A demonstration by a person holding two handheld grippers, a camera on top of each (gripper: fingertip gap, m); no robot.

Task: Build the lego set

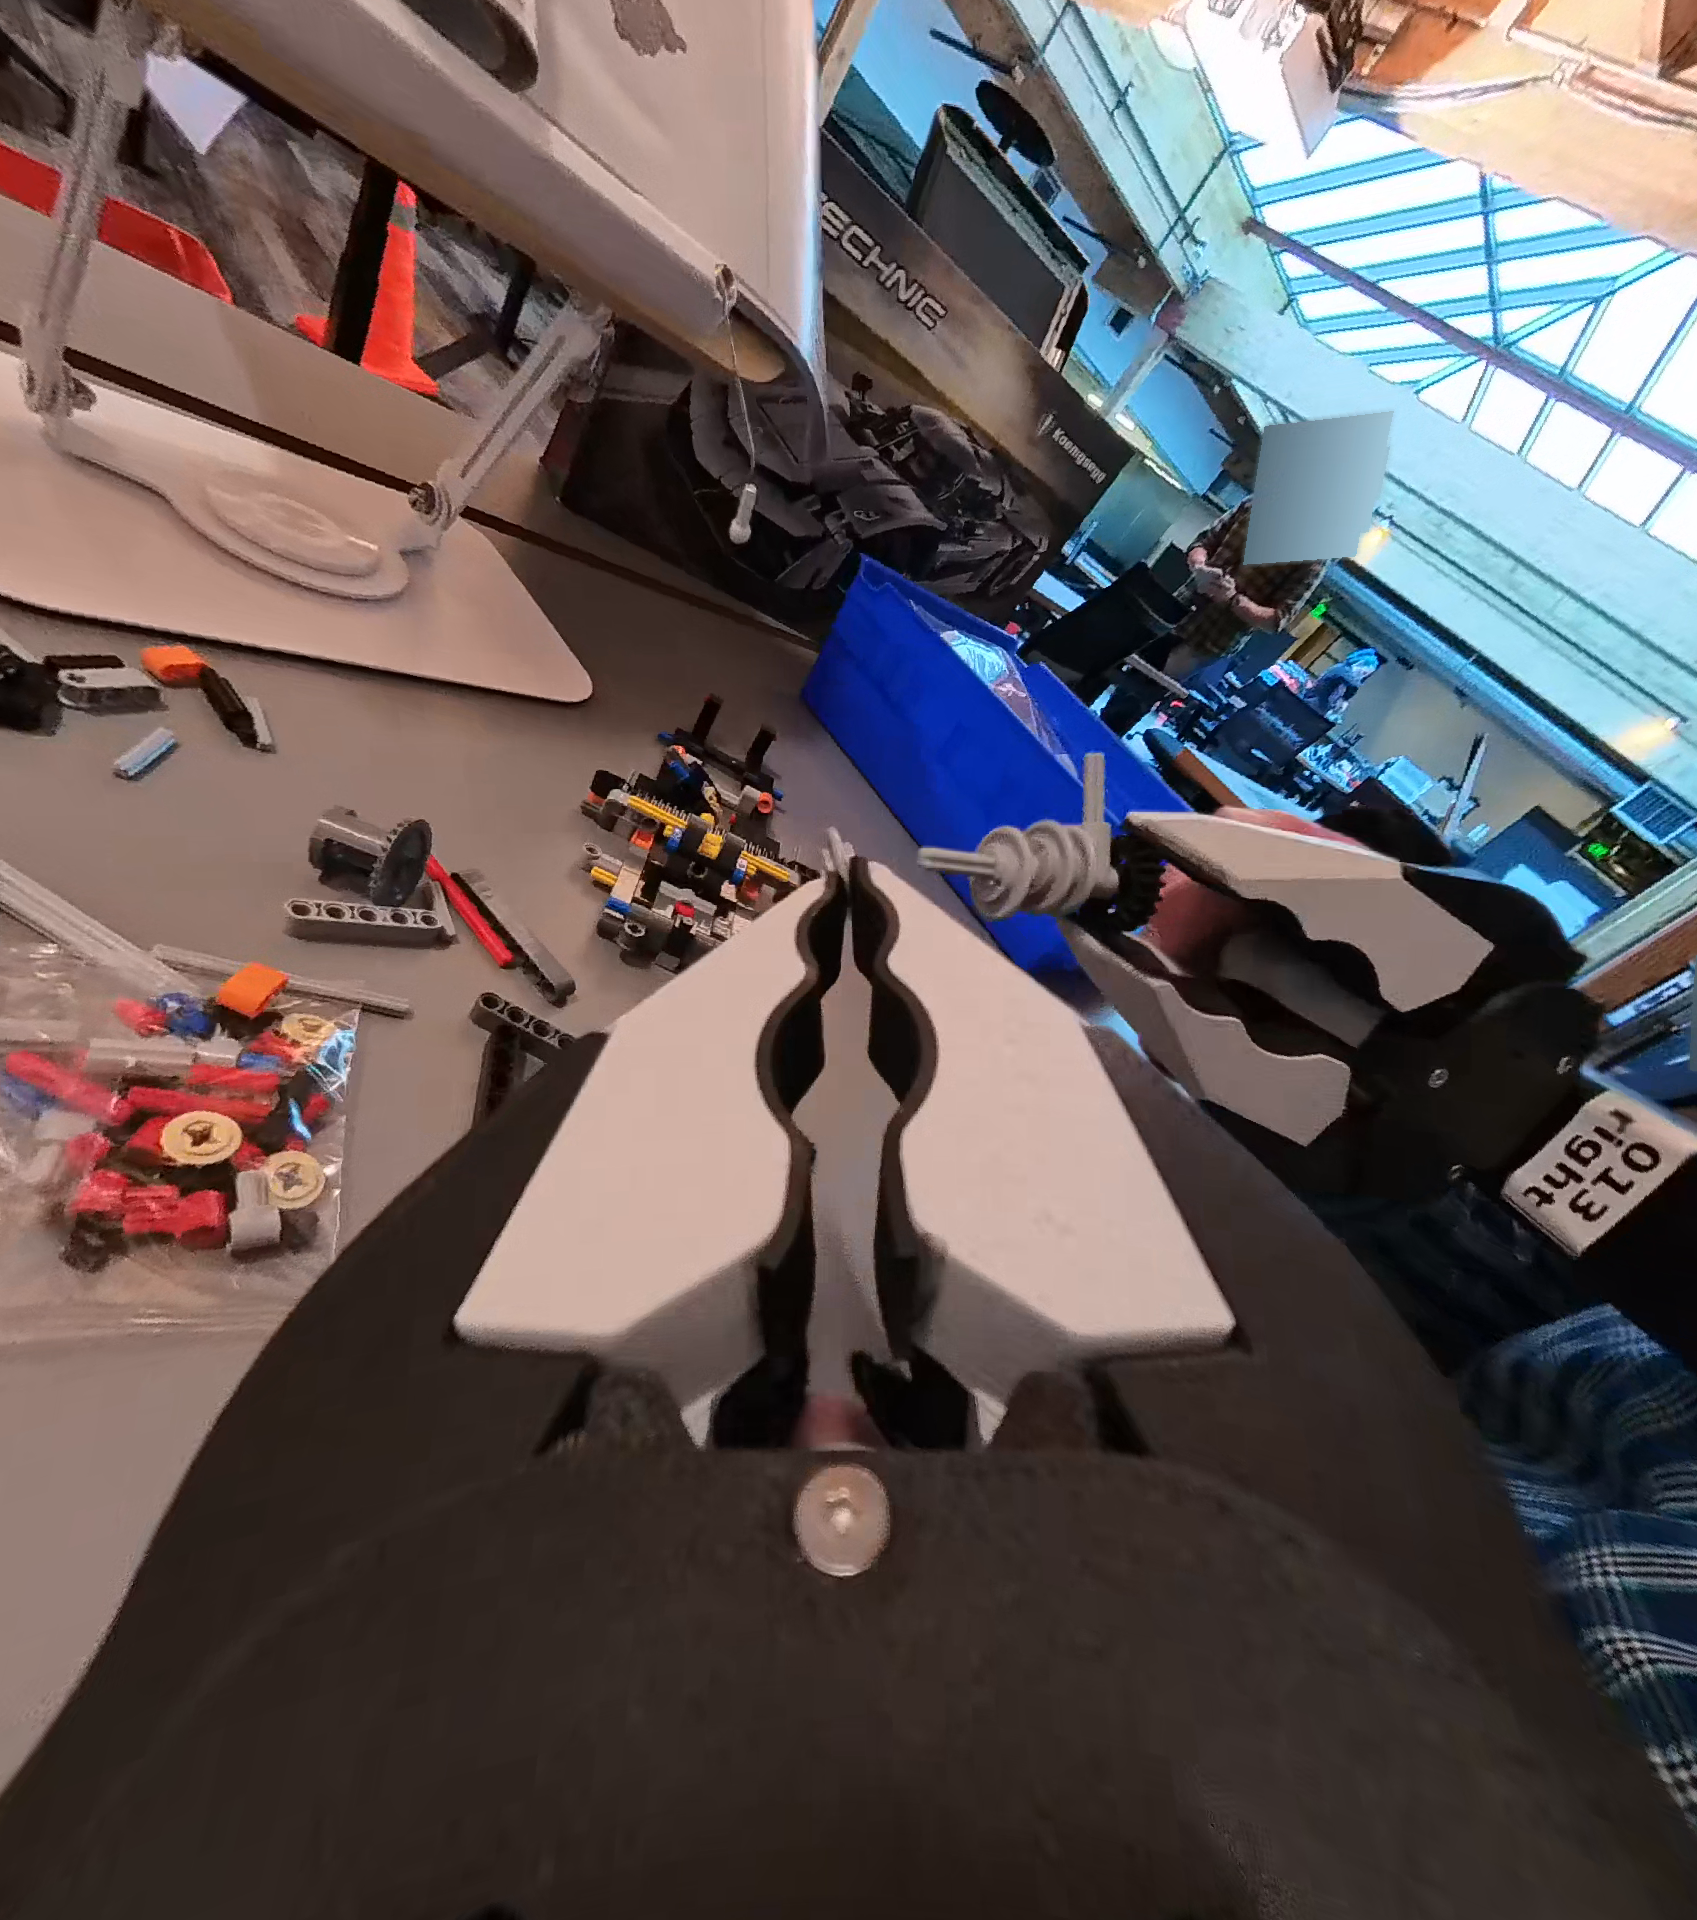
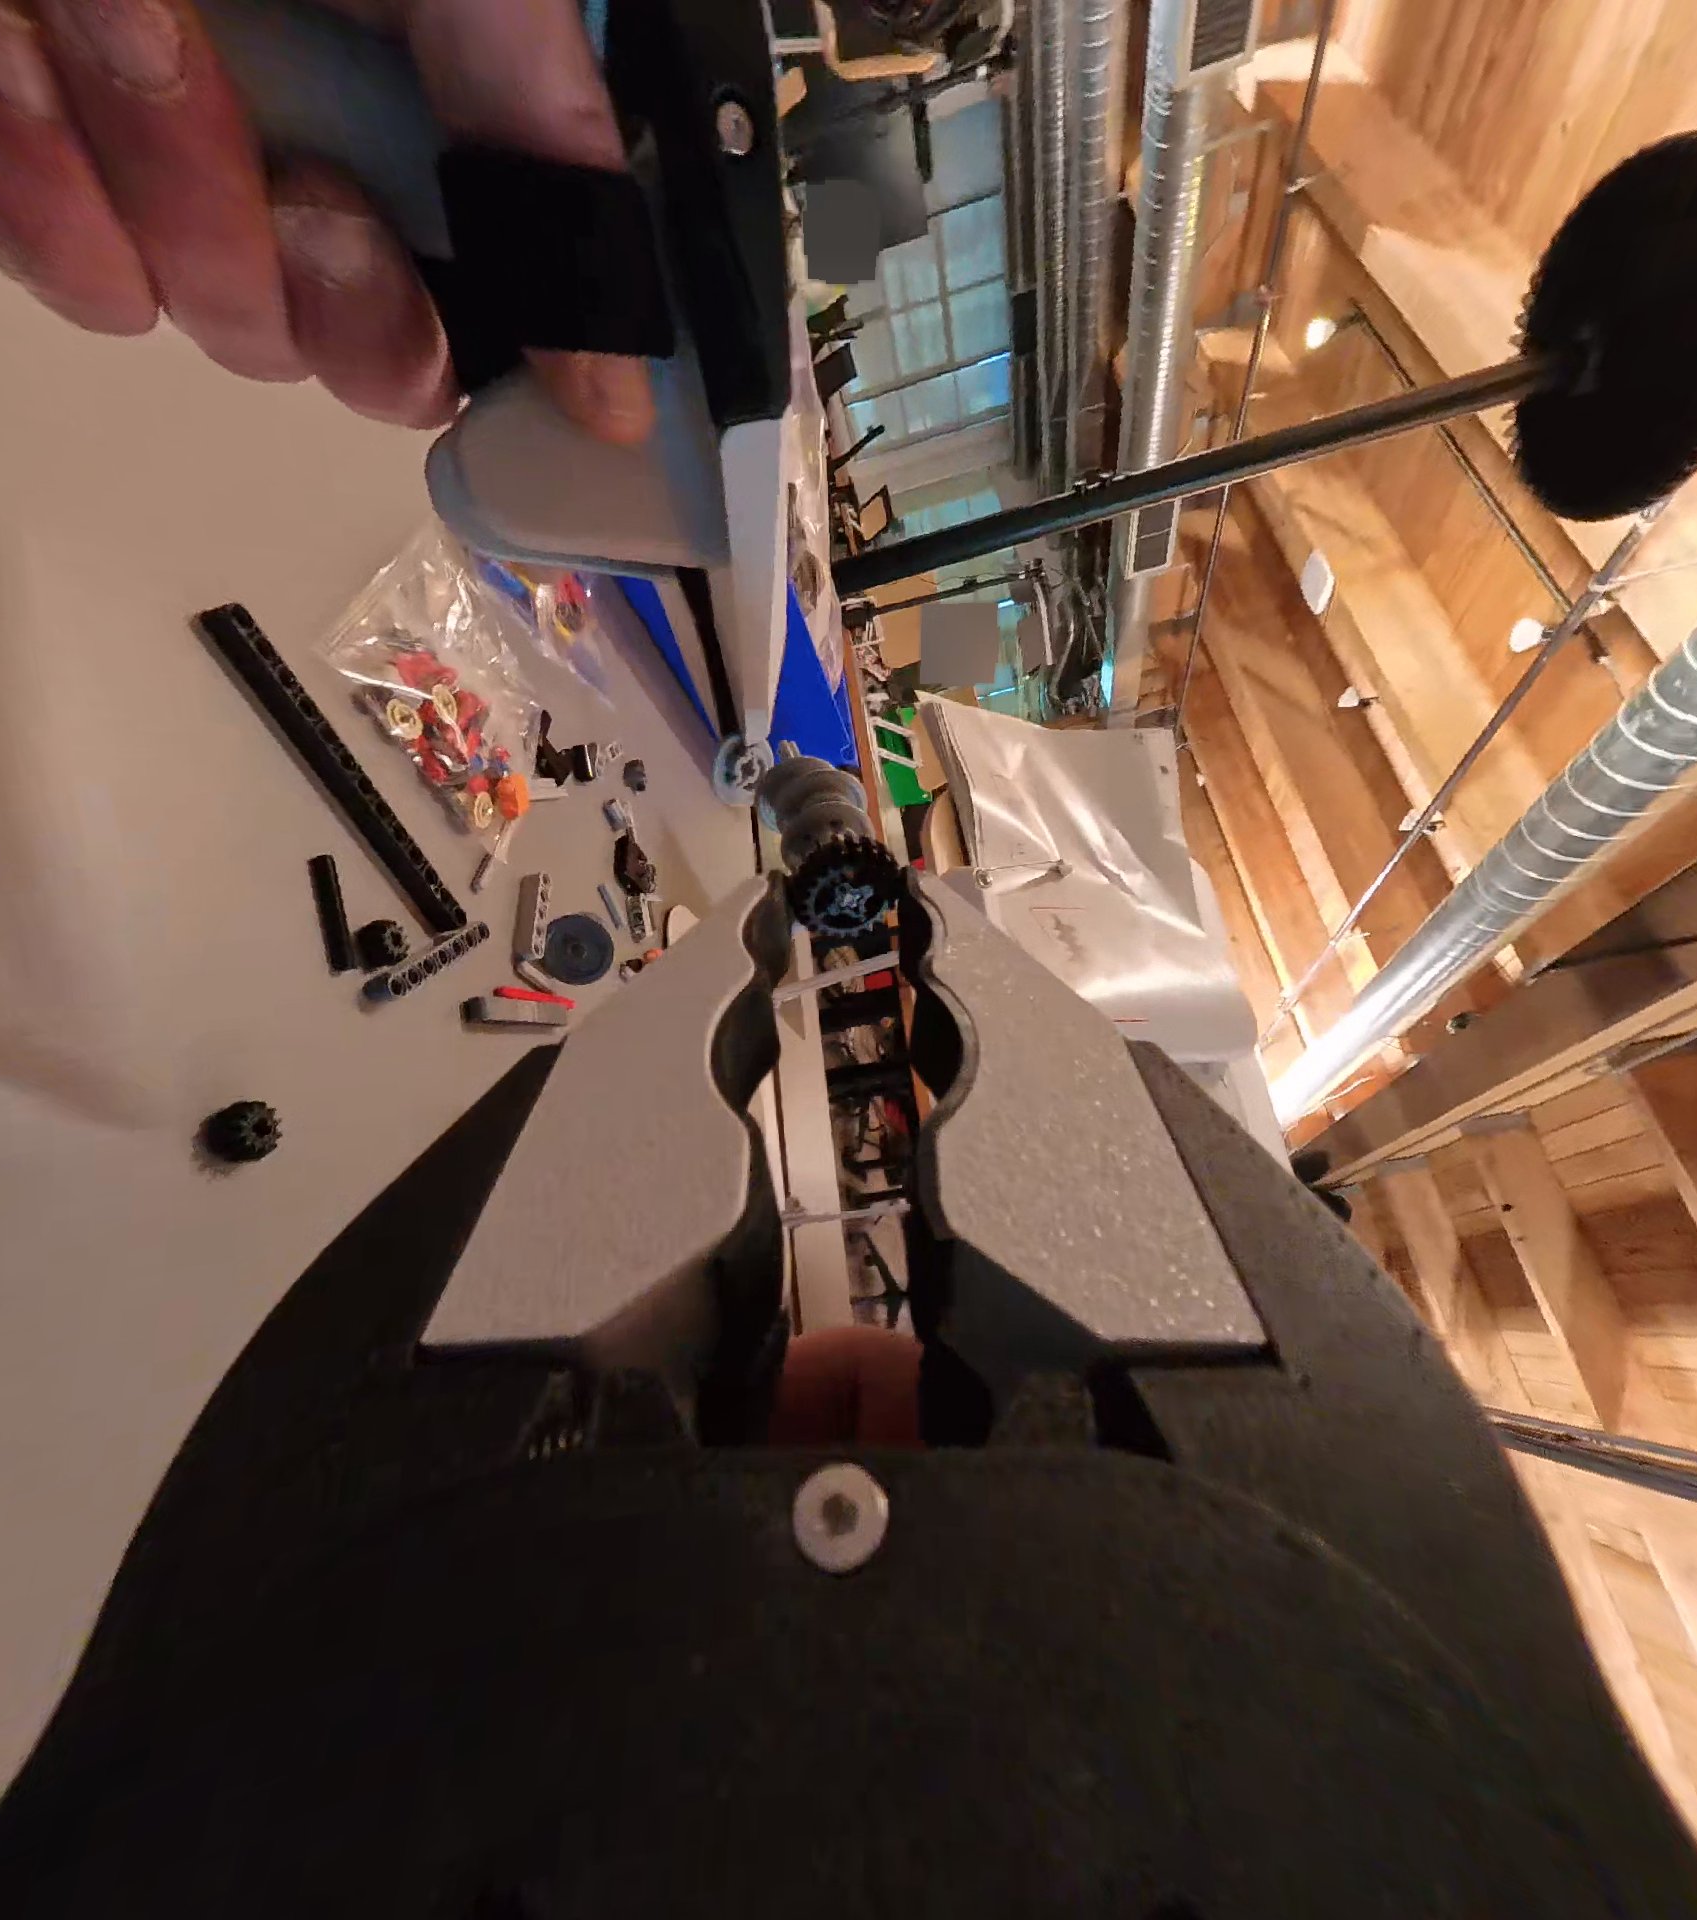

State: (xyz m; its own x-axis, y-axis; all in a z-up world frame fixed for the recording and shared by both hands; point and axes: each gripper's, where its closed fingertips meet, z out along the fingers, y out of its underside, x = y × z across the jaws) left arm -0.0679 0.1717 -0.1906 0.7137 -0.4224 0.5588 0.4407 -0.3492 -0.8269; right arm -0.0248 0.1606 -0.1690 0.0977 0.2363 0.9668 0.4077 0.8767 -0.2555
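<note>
With the right gripper point(image 2: 842, 902) clamped on the gear point(image 2: 840, 896) of the mid-air axle point(image 1: 1026, 868), the bush point(image 2: 742, 767) pinched in the left gripper point(image 1: 842, 878) is best slid on squarely, axle held level.

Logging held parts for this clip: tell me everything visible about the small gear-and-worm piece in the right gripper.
The grey worm screw on a grey axle has a black toothed gear at its near end, all plastic-looking. A thin grey pin stands up from it. The right gripper clamps the gear, holding the piece in the air above the table, axle tip pointing toward the left gripper, which pinches a small grey part.
</note>
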